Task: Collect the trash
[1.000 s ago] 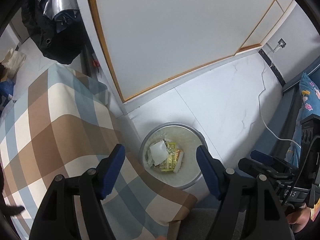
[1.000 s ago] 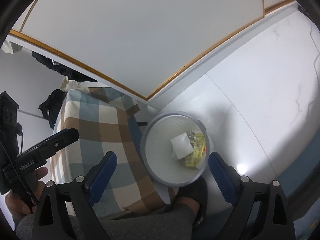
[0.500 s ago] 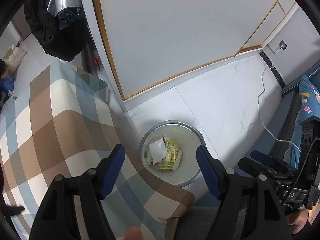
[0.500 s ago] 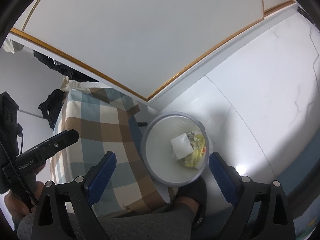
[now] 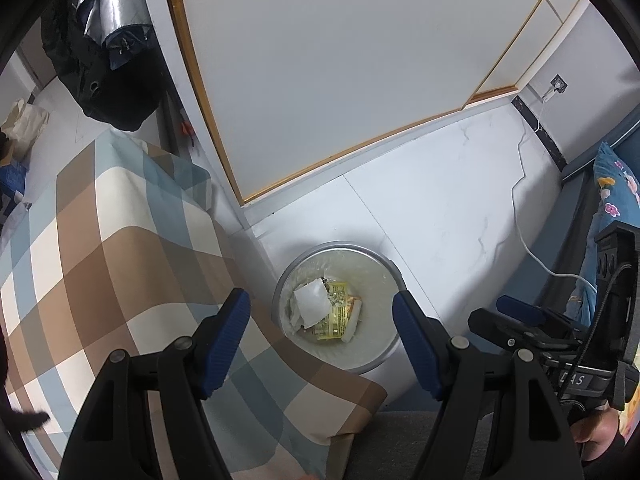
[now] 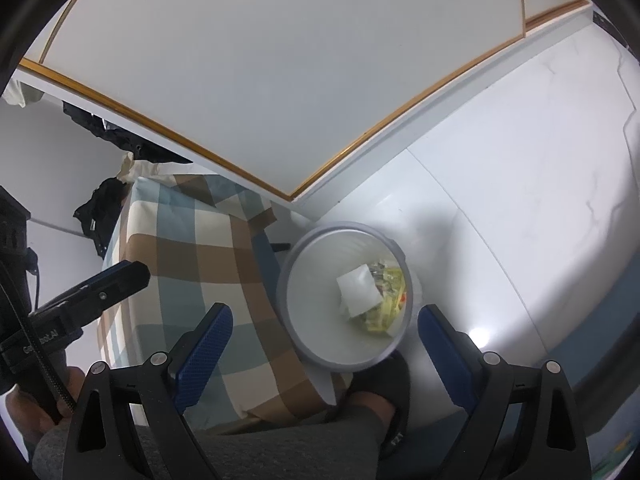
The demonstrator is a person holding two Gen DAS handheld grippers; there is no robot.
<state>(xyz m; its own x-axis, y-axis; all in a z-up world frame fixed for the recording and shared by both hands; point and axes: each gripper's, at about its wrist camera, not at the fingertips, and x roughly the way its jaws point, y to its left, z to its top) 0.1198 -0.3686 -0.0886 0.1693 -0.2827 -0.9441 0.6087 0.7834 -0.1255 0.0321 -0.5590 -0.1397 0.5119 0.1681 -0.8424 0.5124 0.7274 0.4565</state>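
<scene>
Nothing moved since earlier, both jaws apart, empty, above trash bin (image 5: 390, 268), wrappers (image 5: 338, 312) inside

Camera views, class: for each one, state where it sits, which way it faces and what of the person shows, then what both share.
Left wrist: on the left claw, facing steeply down at the trash bin; right claw and a hand at right.
Right wrist: on the right claw, facing down at the bin; grey-trousered leg, dark shoe, left claw at left.
Shared: bin, checked cloth, white floor.

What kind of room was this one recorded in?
Most likely a bedroom at home. A checked cloth covers what looks like a bed or low table, a flowered pillow lies at the right edge, and a small bin holding wrappers stands on the tiled floor.
</scene>
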